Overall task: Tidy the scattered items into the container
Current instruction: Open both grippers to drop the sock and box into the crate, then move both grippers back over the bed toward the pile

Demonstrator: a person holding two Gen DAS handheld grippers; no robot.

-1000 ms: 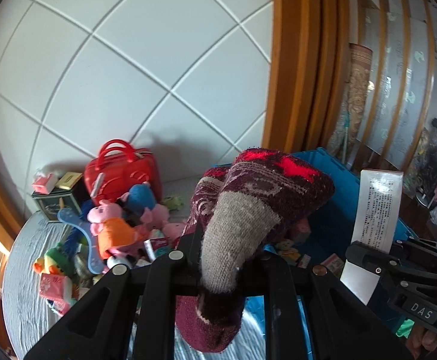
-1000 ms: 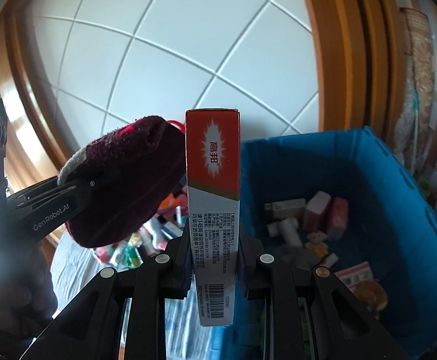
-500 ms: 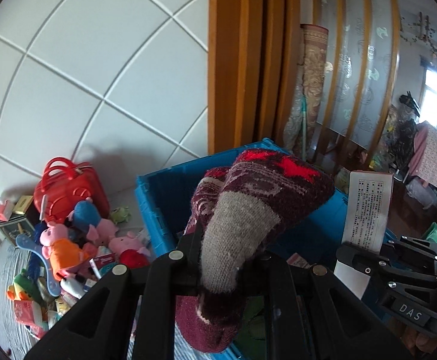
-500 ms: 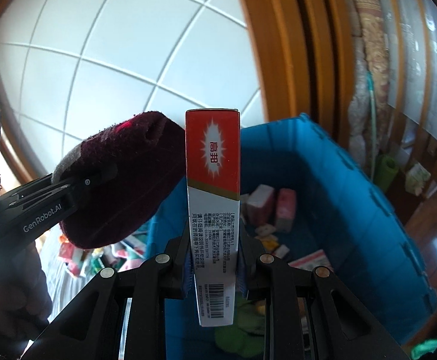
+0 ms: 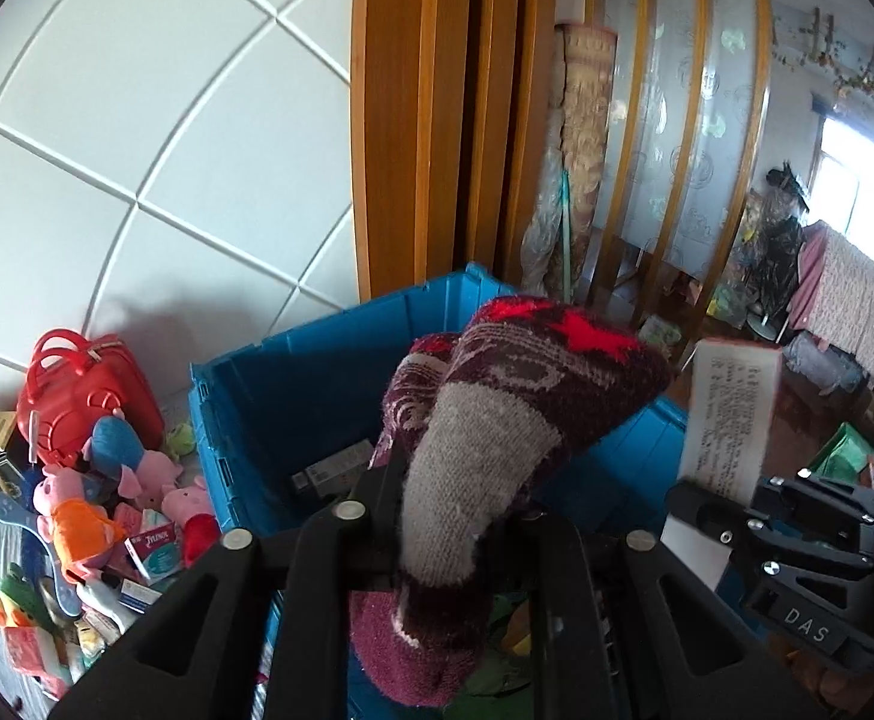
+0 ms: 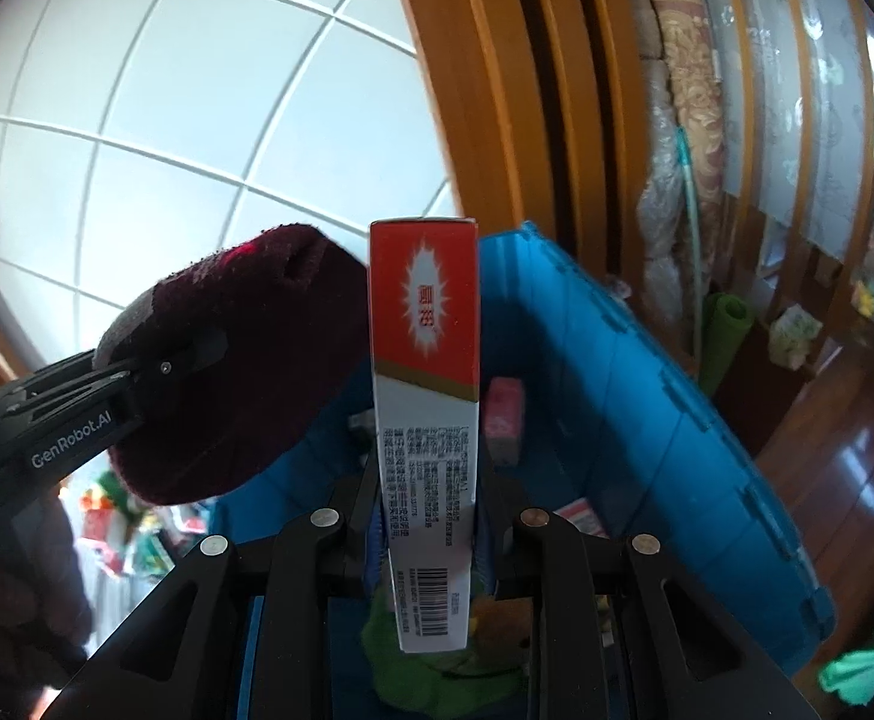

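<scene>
A maroon sock [image 5: 532,384] with a grey toe and red patches sticks up between the jaws of my left gripper [image 5: 454,498]. Those jaws are opening, and the sock still stands between the pads. My right gripper [image 6: 428,480] holds an upright red and white box [image 6: 425,324]. Its jaws are opening too, with the box still between them. Both grippers hover over the blue bin [image 5: 269,420], whose far wall [image 6: 646,396] also shows in the right wrist view. The left gripper's sock [image 6: 239,360] appears at the left of that view.
A heap of plush toys [image 5: 95,510], small boxes and a red handbag [image 5: 77,402] lies left of the bin. Several small boxes, one of them a pink box [image 6: 502,414], and a green item [image 6: 437,672] lie inside it. A wooden door frame [image 5: 413,120] rises behind.
Both grippers have swung right, from the toy pile to over the blue bin. The sock and the box have kept their places between the jaws.
</scene>
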